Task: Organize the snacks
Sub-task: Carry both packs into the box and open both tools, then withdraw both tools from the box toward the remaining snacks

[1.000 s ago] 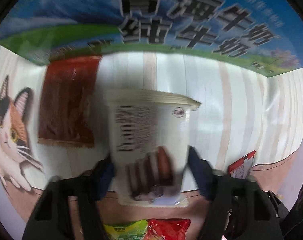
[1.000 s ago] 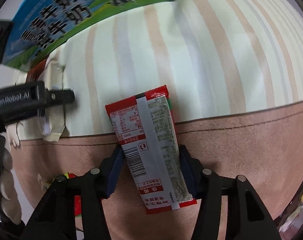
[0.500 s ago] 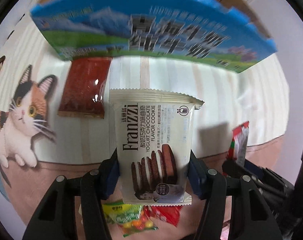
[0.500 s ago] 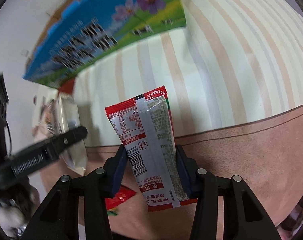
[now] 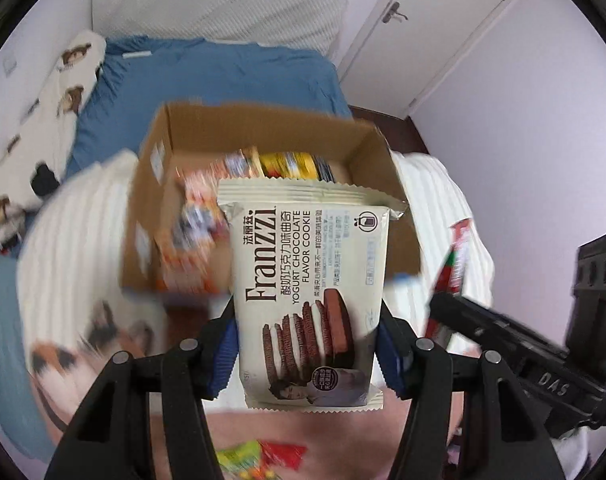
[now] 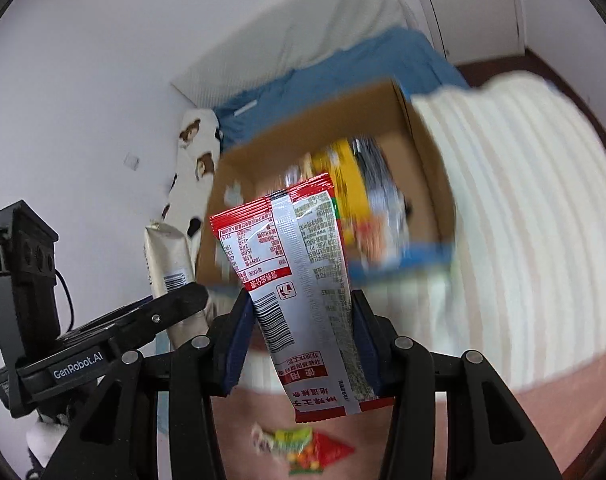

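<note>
One cardboard box (image 5: 355, 136) sits open in the upper middle of the left wrist view, on a striped blanket (image 5: 75, 224). Inside it lie several snack packs, blurred: an orange-and-white one (image 5: 191, 240) at the left and yellow ones (image 5: 291, 164) at the back; an exact count cannot be made.

In front of the box, at the centre of the frame, the left gripper (image 5: 307, 352) is clamped on one cream cookie pack (image 5: 311, 280), its blue pads pressing both sides of the pack's lower half. At the right edge the other gripper shows, carrying a red packet seen edge-on.

In the right wrist view the right gripper (image 6: 303, 340) grasps one red-and-silver packet (image 6: 299, 280) at the centre, label side facing the camera, with the box (image 6: 427, 152) behind it. Two small candy packs, one green (image 5: 239, 456) and one red (image 5: 283, 452), lie at the bottom middle of the left wrist view.
</note>
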Motion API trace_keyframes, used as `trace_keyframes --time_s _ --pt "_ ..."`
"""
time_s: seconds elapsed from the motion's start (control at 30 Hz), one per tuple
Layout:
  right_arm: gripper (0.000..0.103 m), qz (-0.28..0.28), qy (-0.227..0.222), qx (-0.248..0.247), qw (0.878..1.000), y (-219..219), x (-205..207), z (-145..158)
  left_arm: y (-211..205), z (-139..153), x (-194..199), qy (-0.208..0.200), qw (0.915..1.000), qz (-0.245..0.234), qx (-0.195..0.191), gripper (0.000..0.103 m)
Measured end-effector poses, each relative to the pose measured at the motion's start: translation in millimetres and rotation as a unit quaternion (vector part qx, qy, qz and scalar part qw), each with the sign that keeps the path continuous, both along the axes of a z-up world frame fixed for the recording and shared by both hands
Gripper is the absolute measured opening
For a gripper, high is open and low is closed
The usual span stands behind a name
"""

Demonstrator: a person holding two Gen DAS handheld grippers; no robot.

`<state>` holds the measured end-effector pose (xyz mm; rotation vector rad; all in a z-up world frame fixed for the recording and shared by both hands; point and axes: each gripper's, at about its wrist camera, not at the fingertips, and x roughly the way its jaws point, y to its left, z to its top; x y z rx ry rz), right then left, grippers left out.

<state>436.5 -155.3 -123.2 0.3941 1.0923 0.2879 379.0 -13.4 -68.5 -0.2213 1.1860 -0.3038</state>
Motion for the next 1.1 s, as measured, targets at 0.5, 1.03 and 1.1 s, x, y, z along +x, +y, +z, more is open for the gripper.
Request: trace_keyframes --time_s 0.5,1.03,1.1 --pt "0.051 -0.044 0.086 -0.099 0.990 -9 178 -57 19 -108 171 0.102 0.9854 0.026 0.134 0.058" --pt "0.095 -0.029 0.132 -0.138 0.981 -2 202 -99 36 -133 185 0.144 0.9820 0.071 0.100 0.089" --pt "0.095 -0.023 0.129 -0.145 0.981 2 198 -98 31 -132 181 0.137 0.9827 0.064 0.107 0.089"
